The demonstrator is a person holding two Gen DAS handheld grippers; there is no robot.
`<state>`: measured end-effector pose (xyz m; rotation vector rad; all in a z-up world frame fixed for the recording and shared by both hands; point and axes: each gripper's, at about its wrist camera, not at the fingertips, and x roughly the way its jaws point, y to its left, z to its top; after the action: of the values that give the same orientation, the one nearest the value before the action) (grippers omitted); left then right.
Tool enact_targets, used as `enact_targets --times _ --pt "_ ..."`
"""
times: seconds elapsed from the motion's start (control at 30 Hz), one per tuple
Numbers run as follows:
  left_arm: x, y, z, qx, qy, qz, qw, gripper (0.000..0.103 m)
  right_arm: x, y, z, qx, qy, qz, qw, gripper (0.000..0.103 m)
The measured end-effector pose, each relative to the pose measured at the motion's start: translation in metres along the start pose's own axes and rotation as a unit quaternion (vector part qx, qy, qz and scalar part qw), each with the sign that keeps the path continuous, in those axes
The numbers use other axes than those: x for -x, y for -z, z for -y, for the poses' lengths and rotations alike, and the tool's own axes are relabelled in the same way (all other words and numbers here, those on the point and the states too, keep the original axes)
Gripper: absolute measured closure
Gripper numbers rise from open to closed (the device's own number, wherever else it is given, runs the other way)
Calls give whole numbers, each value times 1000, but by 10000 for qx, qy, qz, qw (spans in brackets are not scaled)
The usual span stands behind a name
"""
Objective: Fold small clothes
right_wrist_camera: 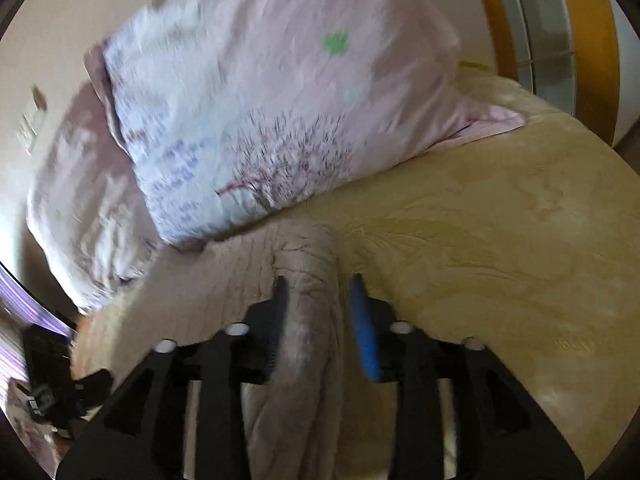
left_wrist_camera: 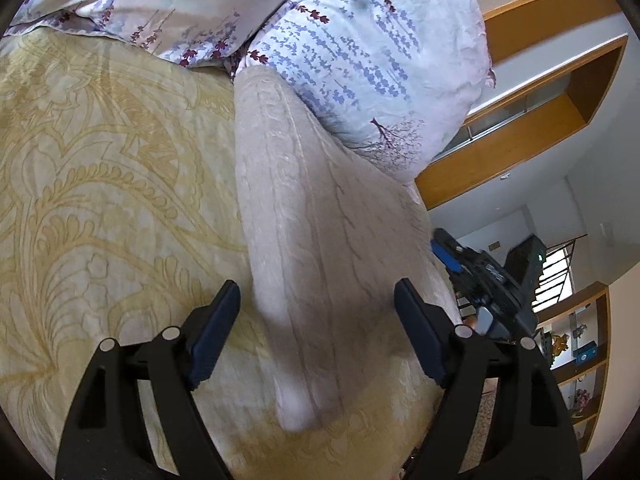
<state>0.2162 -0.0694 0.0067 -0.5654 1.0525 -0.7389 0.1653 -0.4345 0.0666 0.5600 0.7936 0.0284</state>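
Straddling a raised fold of the beige knit garment [left_wrist_camera: 320, 240], the left gripper [left_wrist_camera: 316, 312] gapes wide, holding nothing. The right gripper [right_wrist_camera: 318, 304], half open around another bunched ridge at lower centre, isn't visibly pinching it, probably poised to lift it over the bed [left_wrist_camera: 100, 160].

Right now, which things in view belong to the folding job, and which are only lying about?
For the job:
- beige garment
- left gripper, open
- right gripper, with garment between its fingers

Lying about:
- floral pillow
- yellow bedspread
- wooden shelves
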Motion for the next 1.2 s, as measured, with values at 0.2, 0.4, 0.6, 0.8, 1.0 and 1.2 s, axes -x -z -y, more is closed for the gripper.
enact_targets --times 0.2,0.4,0.6,0.8,1.0,1.2 --pt "10 13 2 32 32 -11 10000 25 39 33 1 2 -369 -36 9993 55" --pt "11 26 3 81 -26 -102 9999 26 47 60 -7 153 -684 -276 9972 55" --pt "7 34 2 144 14 -233 9996 34 38 75 -14 333 -658 -413 9964 57" --pt "2 38 2 107 14 -322 9994 79 49 71 -22 602 -529 -18 9968 91" --pt "11 43 6 -161 190 -227 9994 86 70 65 -33 1126 43 510 9923 92" --pt "5 51 -4 -117 98 -345 9993 87 34 87 -4 901 505 -213 9944 92"
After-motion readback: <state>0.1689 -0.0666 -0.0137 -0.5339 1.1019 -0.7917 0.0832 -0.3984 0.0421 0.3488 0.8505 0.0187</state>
